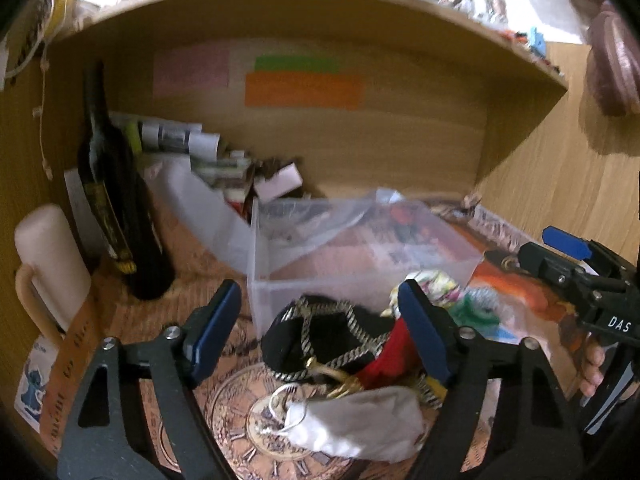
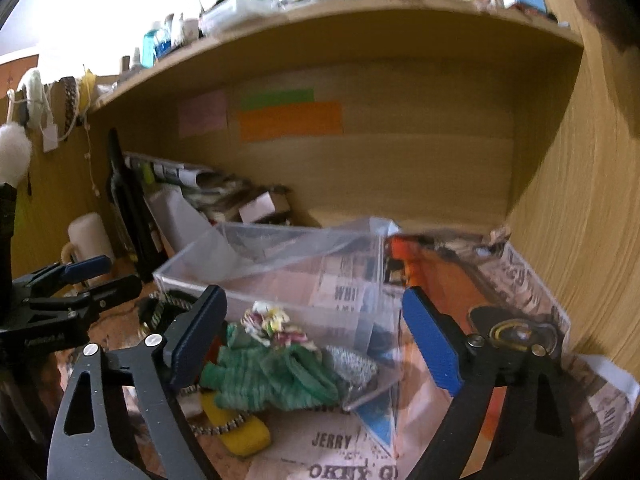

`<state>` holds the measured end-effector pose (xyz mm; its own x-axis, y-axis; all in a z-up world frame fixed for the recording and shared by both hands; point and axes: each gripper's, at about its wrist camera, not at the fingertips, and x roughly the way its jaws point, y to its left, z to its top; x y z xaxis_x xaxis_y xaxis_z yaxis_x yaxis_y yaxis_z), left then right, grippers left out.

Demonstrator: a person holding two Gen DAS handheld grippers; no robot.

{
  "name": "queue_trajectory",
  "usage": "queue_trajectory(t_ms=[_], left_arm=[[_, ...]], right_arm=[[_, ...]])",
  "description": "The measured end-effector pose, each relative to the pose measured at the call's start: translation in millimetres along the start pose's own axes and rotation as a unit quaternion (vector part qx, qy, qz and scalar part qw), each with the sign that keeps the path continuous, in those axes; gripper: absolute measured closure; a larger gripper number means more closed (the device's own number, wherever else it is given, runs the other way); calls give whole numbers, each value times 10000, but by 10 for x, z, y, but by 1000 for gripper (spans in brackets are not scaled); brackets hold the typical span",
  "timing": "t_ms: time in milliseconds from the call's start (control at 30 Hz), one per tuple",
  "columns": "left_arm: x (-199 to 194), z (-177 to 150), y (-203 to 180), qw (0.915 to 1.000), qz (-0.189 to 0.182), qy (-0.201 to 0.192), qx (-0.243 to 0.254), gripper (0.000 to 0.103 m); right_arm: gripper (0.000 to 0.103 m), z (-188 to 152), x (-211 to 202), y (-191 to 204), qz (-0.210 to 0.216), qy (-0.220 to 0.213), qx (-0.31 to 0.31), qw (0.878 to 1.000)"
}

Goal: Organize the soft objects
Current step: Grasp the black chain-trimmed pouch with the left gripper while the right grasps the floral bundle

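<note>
A clear plastic box (image 1: pixel 360 256) (image 2: pixel 280 264) stands on the desk under a wooden shelf. In front of it lies a pile of soft things. My left gripper (image 1: pixel 320 332) is open, its fingers on either side of a black pouch with a braided cord (image 1: pixel 320 336), a red cloth (image 1: pixel 384 364) and a grey pouch (image 1: pixel 360 424). My right gripper (image 2: pixel 316 344) is open over a green knitted piece (image 2: pixel 272 380), a floral scrunchie (image 2: pixel 272 324) and a clear bag (image 2: pixel 360 364). A yellow item (image 2: pixel 244 432) lies below.
A dark wine bottle (image 1: pixel 116 216) and a cream mug (image 1: pixel 48 264) stand at the left. Papers and small boxes (image 1: pixel 224 172) fill the back left corner. Newspaper (image 2: pixel 520 300) covers the desk at the right beside a wooden side wall (image 2: pixel 592 220).
</note>
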<state>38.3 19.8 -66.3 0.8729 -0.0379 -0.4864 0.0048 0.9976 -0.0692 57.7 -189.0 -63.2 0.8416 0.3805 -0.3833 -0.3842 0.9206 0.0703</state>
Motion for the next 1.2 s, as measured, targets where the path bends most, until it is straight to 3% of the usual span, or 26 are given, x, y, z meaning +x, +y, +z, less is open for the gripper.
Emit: queue_trajectory(t_ms=[267,433,533,633,733,900,1200], left_arm=[[349,-142,220,9977,-58,617,-279,38],[565,-213,286,9939,-217,992,-428,60],[626,-230,319,9930,-246,1052,-481,61],[644,-232,333,9927,-309,1056,-489,64],[659,-234,330,9927,-342,1075,-433,70],[653,-221,318,9927,-382,1064,-411,78],[466,-162,231,9958,-340,819,-220,88]], right_arm=[[33,-126,312,-61,327,586,134,9977],[41,-155,536,-10,486,864,100,9950],[47,-163,672,29,533,1014,41,9934],[56,-192,815,52,602,1260,17,9902],[71,-219,915,71,659,1428,9,9876],[85,-228,902,83,630,1368,4,9886],[90,-109,691,147,568,925,-227,9938]])
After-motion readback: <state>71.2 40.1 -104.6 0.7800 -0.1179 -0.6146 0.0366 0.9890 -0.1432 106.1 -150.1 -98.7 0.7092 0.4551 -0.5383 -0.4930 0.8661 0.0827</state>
